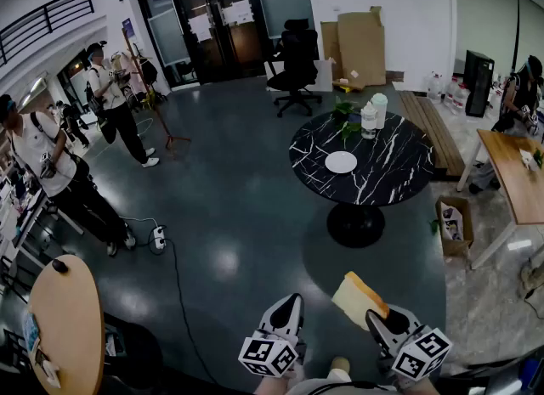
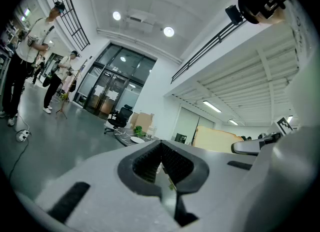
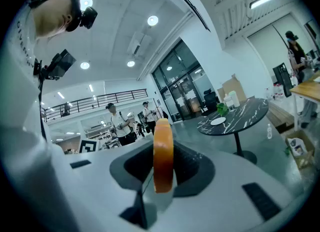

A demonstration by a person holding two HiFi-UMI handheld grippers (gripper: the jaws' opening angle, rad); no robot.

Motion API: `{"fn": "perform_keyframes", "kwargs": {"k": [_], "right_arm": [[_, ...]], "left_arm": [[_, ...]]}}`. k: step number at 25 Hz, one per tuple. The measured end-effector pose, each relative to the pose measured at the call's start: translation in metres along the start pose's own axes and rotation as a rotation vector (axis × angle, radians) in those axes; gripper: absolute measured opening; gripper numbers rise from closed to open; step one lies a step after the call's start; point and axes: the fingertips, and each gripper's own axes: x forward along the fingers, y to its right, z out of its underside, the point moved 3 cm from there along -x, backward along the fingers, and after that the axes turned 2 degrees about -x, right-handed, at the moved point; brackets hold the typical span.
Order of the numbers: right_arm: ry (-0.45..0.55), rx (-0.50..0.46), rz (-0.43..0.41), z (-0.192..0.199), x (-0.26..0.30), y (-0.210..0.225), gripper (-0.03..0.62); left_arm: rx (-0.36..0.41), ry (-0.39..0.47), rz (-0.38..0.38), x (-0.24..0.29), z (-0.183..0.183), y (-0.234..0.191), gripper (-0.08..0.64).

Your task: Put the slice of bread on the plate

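A slice of bread with an orange-brown crust is clamped upright in my right gripper low in the head view. The right gripper view shows the bread's crust edge standing between the jaws. A white plate lies on a round black marble table well ahead, with the plate and table seen at the right in the right gripper view. My left gripper hangs beside the right one, shut with nothing in it. From the left gripper view the bread shows at the right.
Bottles and a small plant stand at the table's far edge. A black office chair is beyond it. A wooden table and a cardboard box are at the right. People stand at the left near a power strip.
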Motion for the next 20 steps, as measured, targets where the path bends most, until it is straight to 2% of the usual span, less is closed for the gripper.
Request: {"fn": "perform_keyframes", "kwargs": {"k": [11,20], "right_arm": [[0.024,0.025,-0.019,-0.021,0.014,0.06,0.089],[-0.001,0.037,-0.026,-0.023,0.058,0.1,0.089]], "left_arm": [[0.027,0.004,-0.008,0.064,-0.002,0.01,0.008],[0.012,-0.015,-0.029,0.109,0.01,-0.021,0.008]]}}
